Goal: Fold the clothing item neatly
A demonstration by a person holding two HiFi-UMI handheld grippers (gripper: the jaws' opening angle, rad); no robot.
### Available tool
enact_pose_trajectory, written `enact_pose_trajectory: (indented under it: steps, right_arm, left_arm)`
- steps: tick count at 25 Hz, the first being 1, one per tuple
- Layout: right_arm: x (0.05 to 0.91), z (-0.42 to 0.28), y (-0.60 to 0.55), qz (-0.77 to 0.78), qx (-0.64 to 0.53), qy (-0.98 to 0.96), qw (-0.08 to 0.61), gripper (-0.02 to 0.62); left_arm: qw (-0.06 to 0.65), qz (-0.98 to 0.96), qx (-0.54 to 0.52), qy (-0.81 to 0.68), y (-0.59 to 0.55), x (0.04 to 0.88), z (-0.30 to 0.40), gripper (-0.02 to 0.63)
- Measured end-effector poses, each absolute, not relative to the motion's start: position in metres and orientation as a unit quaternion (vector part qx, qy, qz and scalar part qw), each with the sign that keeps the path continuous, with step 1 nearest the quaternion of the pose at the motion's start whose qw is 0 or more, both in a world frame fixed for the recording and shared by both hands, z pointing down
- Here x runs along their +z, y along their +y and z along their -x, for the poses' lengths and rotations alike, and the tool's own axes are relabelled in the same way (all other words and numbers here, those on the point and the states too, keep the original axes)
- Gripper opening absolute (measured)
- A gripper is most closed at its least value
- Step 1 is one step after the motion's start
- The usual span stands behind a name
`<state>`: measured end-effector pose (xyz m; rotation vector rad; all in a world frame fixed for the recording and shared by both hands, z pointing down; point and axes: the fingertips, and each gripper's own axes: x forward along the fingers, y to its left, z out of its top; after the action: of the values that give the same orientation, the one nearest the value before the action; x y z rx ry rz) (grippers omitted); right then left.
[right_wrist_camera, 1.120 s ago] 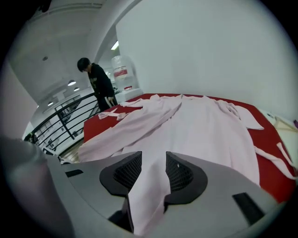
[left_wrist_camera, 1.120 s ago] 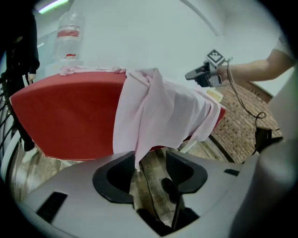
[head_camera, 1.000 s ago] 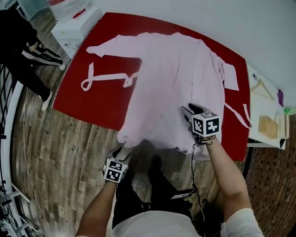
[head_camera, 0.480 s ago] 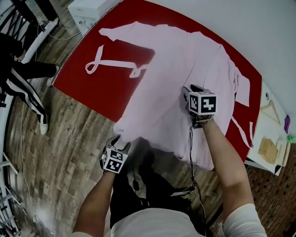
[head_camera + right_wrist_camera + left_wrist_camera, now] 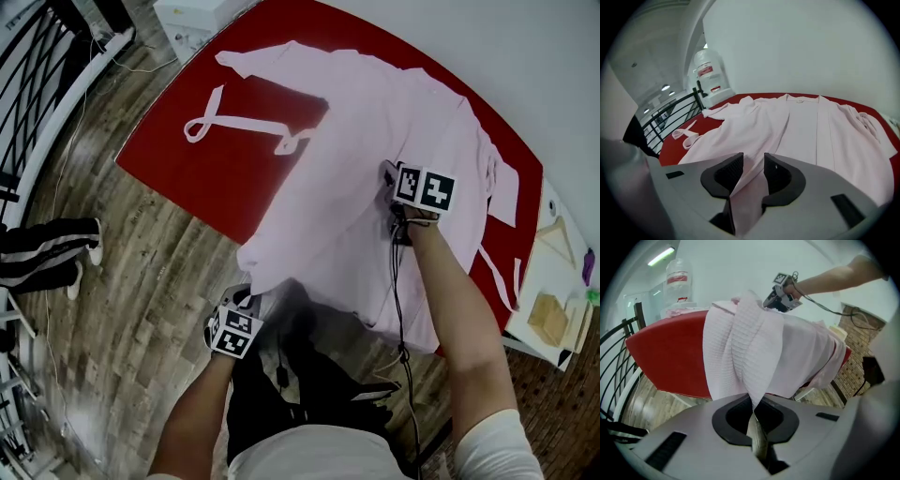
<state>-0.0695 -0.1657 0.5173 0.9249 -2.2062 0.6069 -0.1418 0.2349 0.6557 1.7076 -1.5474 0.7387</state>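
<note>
A pale pink robe (image 5: 375, 141) lies spread open on the red table (image 5: 187, 169), its hem hanging over the near edge. Its loose belt (image 5: 234, 124) lies on the table to the left. My left gripper (image 5: 246, 298) is below the near edge at the hem's left corner. Its jaws have just closed, and in the left gripper view (image 5: 754, 413) they stand shut on the hanging cloth (image 5: 754, 343). My right gripper (image 5: 389, 173) is over the robe's middle. In its own view (image 5: 753, 166) a raised fold of the robe (image 5: 801, 126) sits pinched between the pads.
A light side table (image 5: 553, 281) with a wooden hanger and a block stands at the right. A white box (image 5: 197, 14) is beyond the table's far left corner. A black railing (image 5: 47, 84) and a bystander's striped trouser legs (image 5: 47, 253) are at the left, on the wooden floor.
My right gripper has travelled from near the table's front edge further in over the robe. The left gripper stays at the hem corner. The bystander's legs have shifted in the picture.
</note>
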Motion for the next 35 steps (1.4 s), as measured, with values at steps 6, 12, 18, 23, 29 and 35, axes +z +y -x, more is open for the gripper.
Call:
enact_pose_trajectory:
  steps: [6, 12, 18, 23, 29, 35]
  right_arm:
    - [0.519, 0.061, -0.169, -0.357, 0.230, -0.836, 0.347, 0.026]
    - [0.511, 0.051, -0.170, -0.345, 0.213, -0.844, 0.351, 0.020]
    - [0.490, 0.038, -0.180, -0.337, 0.192, -0.854, 0.346, 0.020]
    - [0.472, 0.026, -0.189, -0.336, 0.180, -0.859, 0.341, 0.020]
    - [0.463, 0.015, -0.200, -0.345, 0.176, -0.857, 0.339, 0.020]
    - [0.464, 0.006, -0.206, -0.351, 0.174, -0.854, 0.343, 0.020]
  left_arm:
    - [0.348, -0.667, 0.272, -0.600, 0.240, 0.642, 0.131, 0.011]
    - [0.332, -0.677, 0.263, -0.602, 0.241, 0.623, 0.128, 0.011]
    - [0.292, -0.708, 0.277, -0.580, 0.248, 0.591, 0.108, 0.011]
    - [0.264, -0.750, 0.278, -0.539, 0.252, 0.561, 0.063, 0.011]
    - [0.256, -0.795, 0.274, -0.476, 0.249, 0.535, 0.002, 0.011]
    - [0.258, -0.825, 0.268, -0.425, 0.245, 0.521, -0.045, 0.010]
